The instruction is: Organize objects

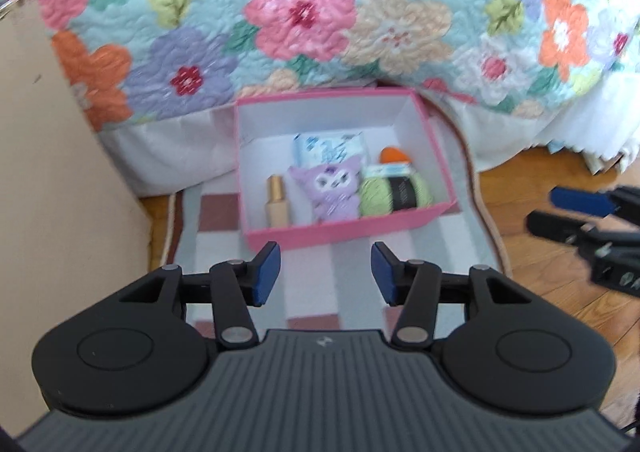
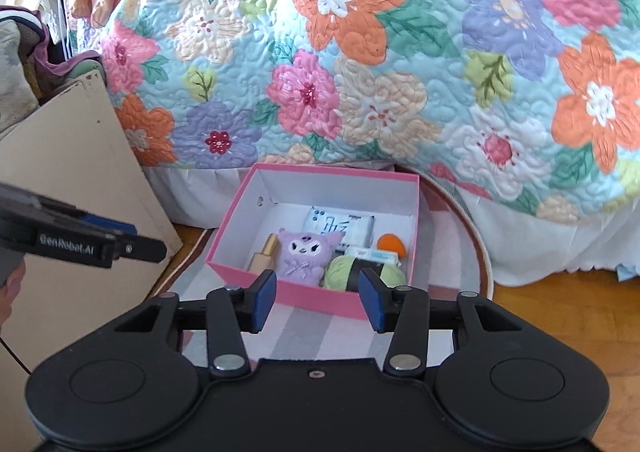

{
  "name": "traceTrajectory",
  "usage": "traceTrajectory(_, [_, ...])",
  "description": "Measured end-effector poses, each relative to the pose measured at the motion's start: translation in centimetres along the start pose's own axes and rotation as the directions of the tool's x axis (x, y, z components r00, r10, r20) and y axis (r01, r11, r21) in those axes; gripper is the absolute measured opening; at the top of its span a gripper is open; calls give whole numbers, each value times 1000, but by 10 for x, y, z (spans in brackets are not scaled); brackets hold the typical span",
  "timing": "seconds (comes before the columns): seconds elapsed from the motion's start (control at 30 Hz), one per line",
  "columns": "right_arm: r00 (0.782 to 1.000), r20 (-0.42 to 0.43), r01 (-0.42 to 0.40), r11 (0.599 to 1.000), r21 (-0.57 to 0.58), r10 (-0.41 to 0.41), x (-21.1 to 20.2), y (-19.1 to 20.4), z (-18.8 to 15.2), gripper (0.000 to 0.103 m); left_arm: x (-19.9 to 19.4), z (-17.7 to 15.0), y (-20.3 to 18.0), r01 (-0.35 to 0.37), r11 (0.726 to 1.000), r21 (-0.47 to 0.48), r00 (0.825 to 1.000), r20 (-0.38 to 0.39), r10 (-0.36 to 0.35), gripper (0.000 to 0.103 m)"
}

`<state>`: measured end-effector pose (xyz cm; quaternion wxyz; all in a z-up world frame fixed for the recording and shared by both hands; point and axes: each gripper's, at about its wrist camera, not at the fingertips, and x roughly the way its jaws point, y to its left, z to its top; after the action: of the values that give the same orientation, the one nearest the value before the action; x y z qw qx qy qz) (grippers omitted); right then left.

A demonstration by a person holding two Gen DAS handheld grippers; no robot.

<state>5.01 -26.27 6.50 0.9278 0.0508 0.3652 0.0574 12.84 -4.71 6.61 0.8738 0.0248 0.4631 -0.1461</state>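
Note:
A pink box (image 1: 344,234) (image 2: 240,272) with white inner walls stands on a striped rug by the bed. Inside lie a purple plush toy (image 1: 335,189) (image 2: 304,254), a gold-capped bottle (image 1: 277,200) (image 2: 264,254), green yarn with a black band (image 1: 396,193) (image 2: 352,272), a blue-white packet (image 1: 330,145) (image 2: 340,226) and an orange item (image 1: 394,155) (image 2: 391,243). My left gripper (image 1: 325,274) is open and empty, just in front of the box. My right gripper (image 2: 317,300) is open and empty, over the box's near wall.
A floral quilt (image 1: 304,15) (image 2: 360,51) hangs over the bed behind the box. A beige cabinet side (image 1: 60,171) (image 2: 72,155) stands at the left. The rug (image 1: 312,292) (image 2: 312,336) lies on wooden floor (image 1: 540,284) (image 2: 560,312). The other gripper shows at each view's edge.

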Motion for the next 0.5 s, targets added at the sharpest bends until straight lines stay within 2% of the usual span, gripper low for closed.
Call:
traceTrajectory(0.17, [1000,3,3,1000,-6,-3,-3,11,-20,54,1,-21,6,-11,1000,-8,1000,-22,11,50])
traceTrajectory(0.27, [1000,-3,17,1000,-14,-17,-2,18,-30,55,4,-29,4,-41,999,1,999,-19,41,51])
traceTrajectory(0.5, [1000,-15,20,1000,-22,-20,-2,34,-44,61,10,-39,2,-61,998,9,998,-26,61,51])
